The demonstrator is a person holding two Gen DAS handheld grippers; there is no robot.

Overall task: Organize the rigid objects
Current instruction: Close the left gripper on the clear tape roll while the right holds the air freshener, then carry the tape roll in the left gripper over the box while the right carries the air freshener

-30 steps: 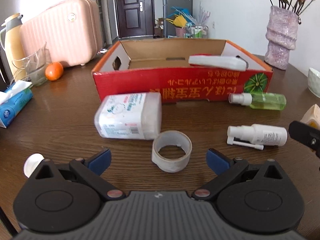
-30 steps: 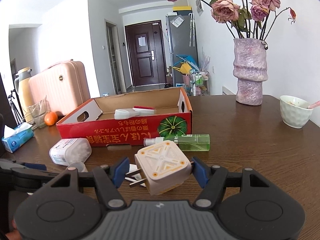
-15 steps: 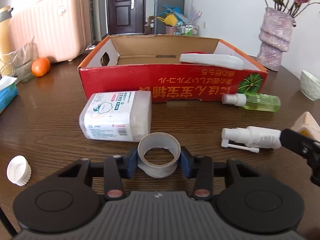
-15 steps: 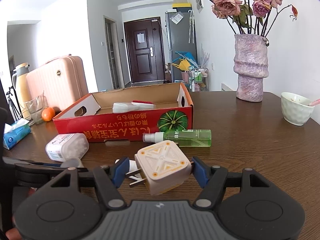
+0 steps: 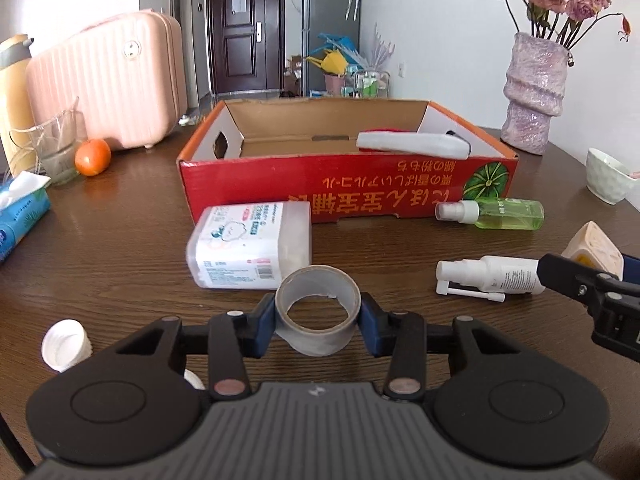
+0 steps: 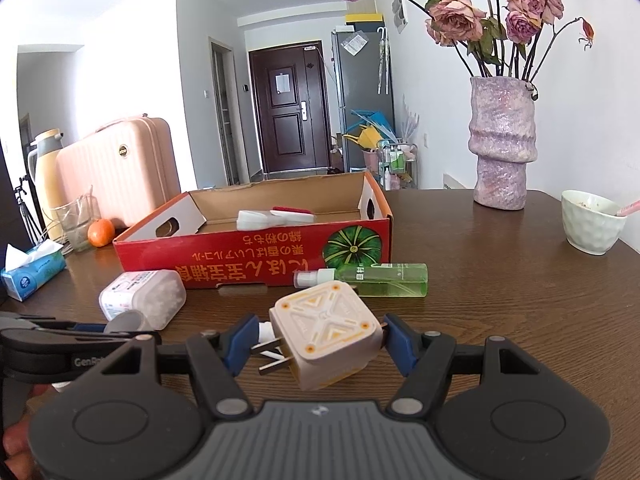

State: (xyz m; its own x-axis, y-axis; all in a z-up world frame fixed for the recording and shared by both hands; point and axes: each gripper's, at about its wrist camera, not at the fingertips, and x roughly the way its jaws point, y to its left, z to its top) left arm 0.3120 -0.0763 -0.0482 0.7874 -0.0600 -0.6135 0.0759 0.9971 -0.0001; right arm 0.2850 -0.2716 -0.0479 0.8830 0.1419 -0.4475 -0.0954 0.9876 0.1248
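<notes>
The grey-translucent roll of adhesive tape (image 5: pixel 318 312) stands on its edge, hole facing the camera, clamped between the two blue pads of the left gripper (image 5: pixel 318 322), which press on its left and right sides. Whether the roll's lower rim touches the dark brown wooden table (image 5: pixel 120 248) cannot be told. The right gripper (image 6: pixel 316 344) grips a beige cube-shaped plug adapter (image 6: pixel 326 336) across its sides, tilted, with its two metal prongs pointing to the left finger.

Just behind the tape lies a clear plastic tub of cotton swabs (image 5: pixel 250 246) on its side, and behind that the open red cardboard box (image 5: pixel 348 188) with a green pumpkin print. In the box lies one white and red handheld device (image 5: pixel 412 144), near its right end; the rest of its floor that shows is bare cardboard.

In front of the box's right end lies one green clear spray bottle (image 5: pixel 492 214) on its side; nearer, one white spray bottle (image 5: pixel 490 278) also lies flat, close to the right gripper's tip. Two white screw caps show at the lower left: one (image 5: pixel 66 344) in full, the other partly hidden behind the gripper body.

Farther off stand one orange (image 5: pixel 93 157), one glass cup (image 5: pixel 58 148), one blue tissue pack (image 5: pixel 20 216), one pink suitcase (image 5: pixel 116 88), one purple vase of dried roses (image 5: pixel 534 92) and one white bowl (image 5: pixel 606 176).
</notes>
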